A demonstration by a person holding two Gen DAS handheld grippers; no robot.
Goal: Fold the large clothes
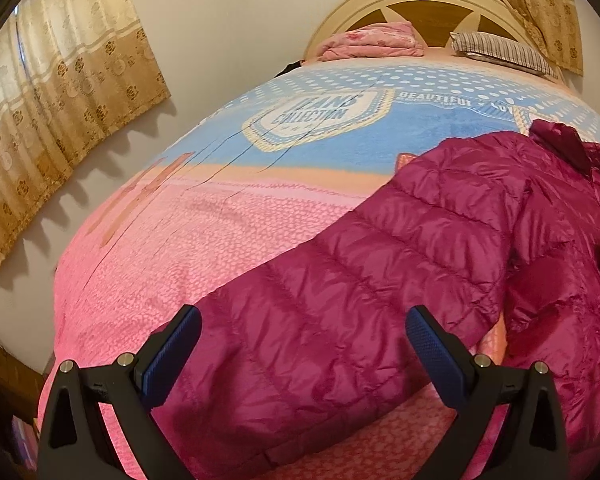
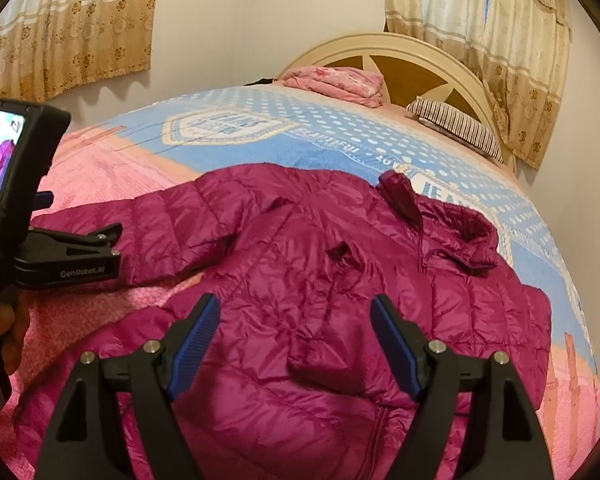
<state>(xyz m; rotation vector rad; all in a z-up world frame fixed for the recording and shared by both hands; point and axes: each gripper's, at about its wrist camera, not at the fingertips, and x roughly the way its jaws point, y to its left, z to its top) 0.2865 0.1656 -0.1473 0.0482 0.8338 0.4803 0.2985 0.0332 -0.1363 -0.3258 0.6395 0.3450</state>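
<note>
1. item: a magenta quilted puffer jacket of shiny nylon (image 2: pixel 300 264) lies spread front-up on the bed's pink and blue printed bedspread (image 1: pixel 204 216), collar toward the cream arched headboard (image 2: pixel 412 52), one sleeve (image 1: pixel 320 312) stretched out to the side.
2. left claw (image 1: pixel 303 344): jaws wide apart, straddling the sleeve from above, holding nothing; contact of the pads with the fabric cannot be confirmed.
3. right claw (image 2: pixel 295 344): jaws wide apart over the lower front of the jacket, holding nothing.
4. handling, assessed: light, soft and puffy; the slick shell will likely slip and spring back when folded.
5. grip, assessed: pinch at a stitched seam or the cuff end of the sleeve, where the filling is thin, rather than on a fat quilted panel.
6. risk, assessed: the zip front (image 2: pixel 380 420) may shift when the sleeve is drawn across.
</note>
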